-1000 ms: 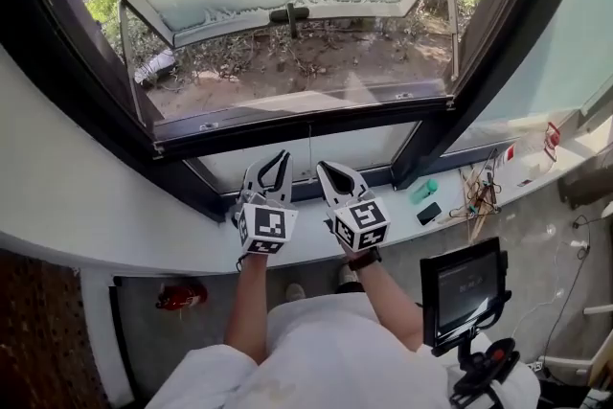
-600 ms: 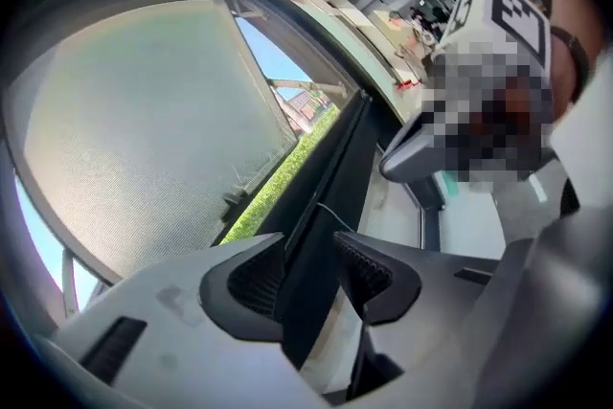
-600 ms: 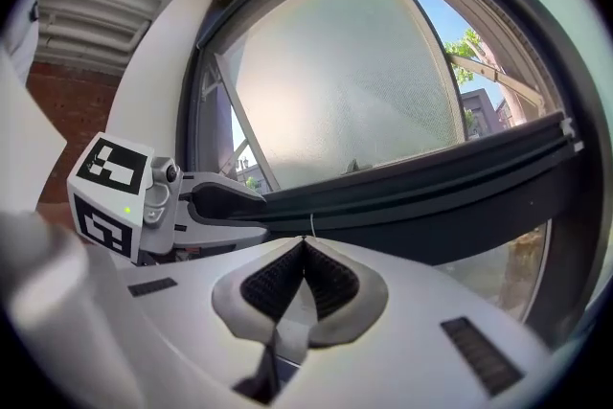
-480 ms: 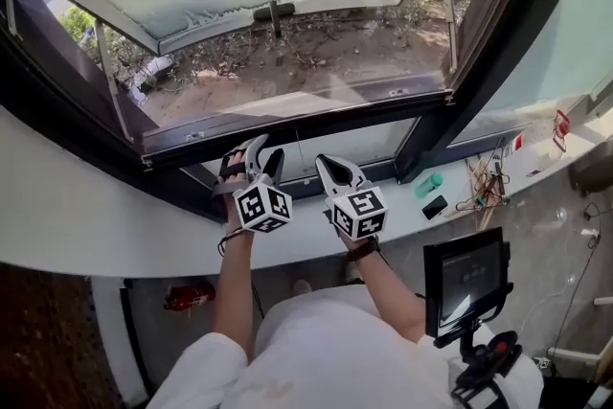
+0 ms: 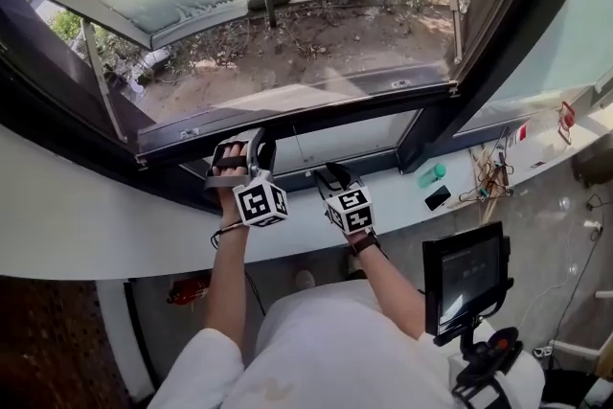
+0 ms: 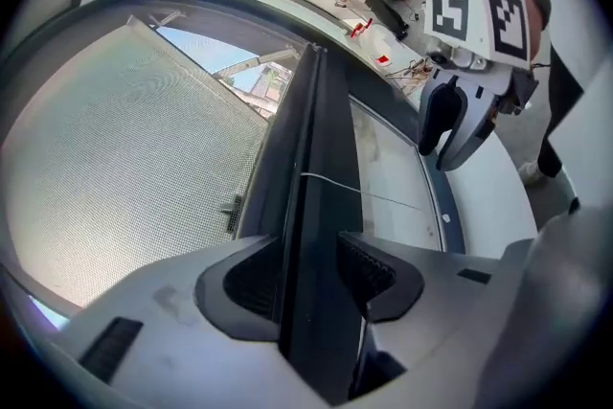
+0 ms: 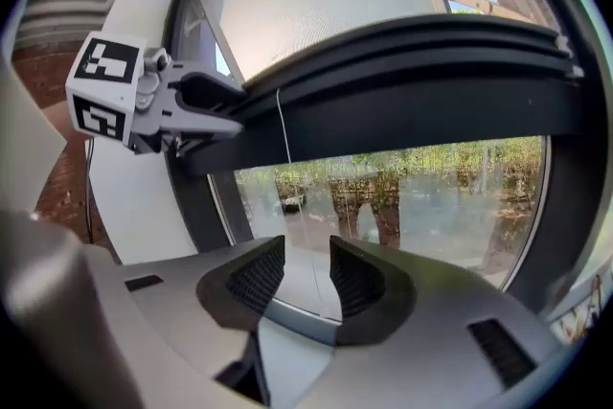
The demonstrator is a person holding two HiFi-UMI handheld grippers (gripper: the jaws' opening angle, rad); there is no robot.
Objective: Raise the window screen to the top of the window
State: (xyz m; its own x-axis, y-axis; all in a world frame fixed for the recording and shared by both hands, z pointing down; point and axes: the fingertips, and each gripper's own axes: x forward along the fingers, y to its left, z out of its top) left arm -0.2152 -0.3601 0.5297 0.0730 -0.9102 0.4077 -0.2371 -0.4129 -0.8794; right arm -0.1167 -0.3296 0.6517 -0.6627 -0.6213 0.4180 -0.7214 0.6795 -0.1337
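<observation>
Two grippers sit low at the opening, where the window screen lies as a dark rail just above the lower pane, its long axis level, side to side. The left gripper, jaws just opened, straddles that rail without pinching it; the right gripper, jaws likewise just opened, holds nothing. I judge the rail stiff and light but its mesh likely flimsy, so take hold on the rail near the middle, by the thin cord, and lift evenly.
</observation>
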